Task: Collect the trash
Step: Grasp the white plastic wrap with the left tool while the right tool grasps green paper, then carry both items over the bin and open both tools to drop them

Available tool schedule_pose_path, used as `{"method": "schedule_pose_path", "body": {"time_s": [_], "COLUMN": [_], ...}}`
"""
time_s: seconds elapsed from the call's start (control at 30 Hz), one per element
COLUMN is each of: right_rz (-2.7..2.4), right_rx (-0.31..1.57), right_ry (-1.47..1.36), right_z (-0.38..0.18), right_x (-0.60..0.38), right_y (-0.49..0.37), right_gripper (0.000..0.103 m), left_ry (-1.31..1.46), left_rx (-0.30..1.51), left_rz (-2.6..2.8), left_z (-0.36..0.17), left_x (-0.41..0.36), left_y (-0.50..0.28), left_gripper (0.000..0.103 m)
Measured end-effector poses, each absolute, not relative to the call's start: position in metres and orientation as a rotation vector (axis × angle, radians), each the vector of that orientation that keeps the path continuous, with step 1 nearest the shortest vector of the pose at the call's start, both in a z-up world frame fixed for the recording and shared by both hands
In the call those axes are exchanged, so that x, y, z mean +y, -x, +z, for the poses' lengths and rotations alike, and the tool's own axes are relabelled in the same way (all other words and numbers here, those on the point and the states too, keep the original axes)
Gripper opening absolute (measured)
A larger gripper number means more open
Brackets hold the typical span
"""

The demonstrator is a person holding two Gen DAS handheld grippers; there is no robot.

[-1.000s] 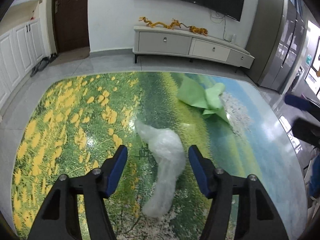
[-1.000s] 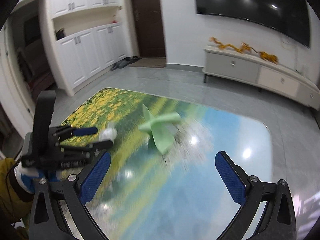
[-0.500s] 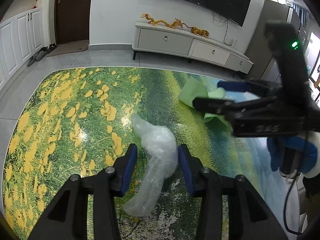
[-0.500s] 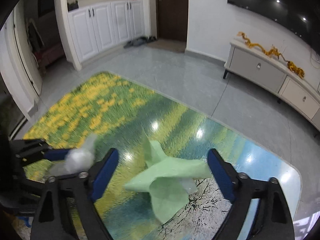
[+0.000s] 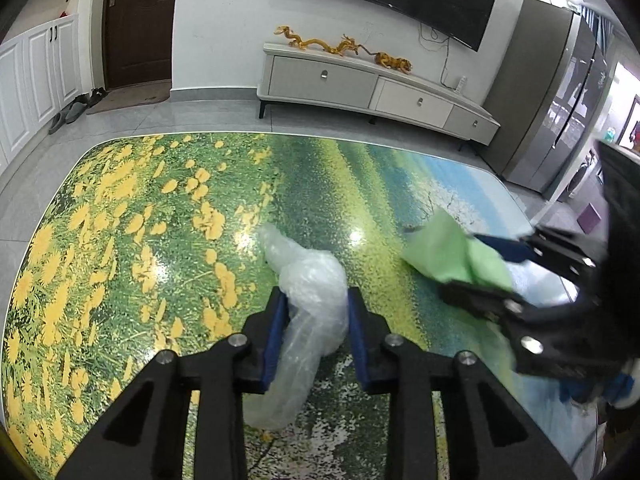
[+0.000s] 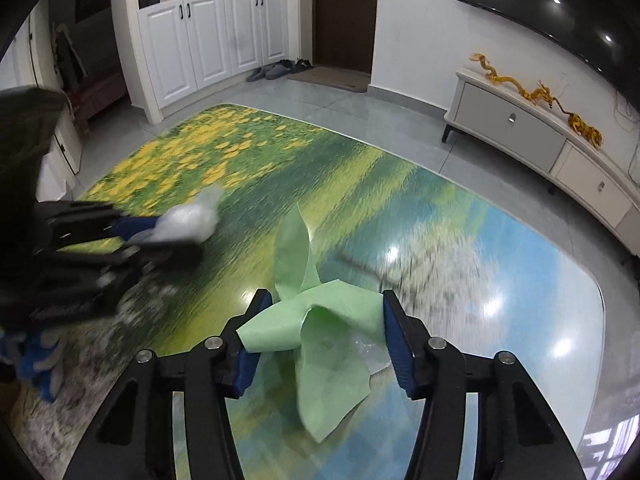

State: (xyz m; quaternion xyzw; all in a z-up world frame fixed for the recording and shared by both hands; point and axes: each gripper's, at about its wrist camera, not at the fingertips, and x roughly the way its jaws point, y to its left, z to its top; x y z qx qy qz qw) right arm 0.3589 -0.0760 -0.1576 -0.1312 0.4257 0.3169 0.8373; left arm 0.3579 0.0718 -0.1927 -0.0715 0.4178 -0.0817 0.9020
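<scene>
While our left gripper (image 5: 316, 312) pressed its blue fingers (image 5: 275, 336) against both sides of the crumpled clear plastic wrap (image 5: 310, 292), the wad sat on the glossy meadow-print tabletop (image 5: 120, 240) at about 6 o'clock in the left wrist view. Our right gripper (image 6: 326, 320) straddled the crumpled green paper (image 6: 320, 328), which lay at 6 o'clock in its own view. Its fingers (image 6: 394, 336) touched the paper's edges, though motion blur left us unsure whether they had fully clenched it. From the left view, that green paper appeared at 3 o'clock.
</scene>
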Motion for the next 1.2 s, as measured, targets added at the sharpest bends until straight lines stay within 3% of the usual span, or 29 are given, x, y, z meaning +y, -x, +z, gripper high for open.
{"method": "schedule_pose_path", "body": {"time_s": [0.4,0.93,1.2], "right_rz": [0.600,0.563,0.520], "right_rx": [0.888,0.744,0.639], "right_ry": [0.021,-0.153,-0.226], "right_z": [-0.121,-0.056,-0.028], "right_x": [-0.150,-0.195,-0.235], "right_y": [-0.247,-0.116,-0.081], "right_gripper": [0.051,0.052,0.052], "left_ry": [0.184,0.195,0.143], "left_rx": [0.829,0.700,0.634], "left_rz": [-0.214,-0.170,-0.157], "left_z": [-0.174,-0.087,-0.049], "left_x": [0.050,0.052,0.040], "left_y": [-0.284,-0.129,-0.094], "left_gripper": [0.026,0.026,0.026]}}
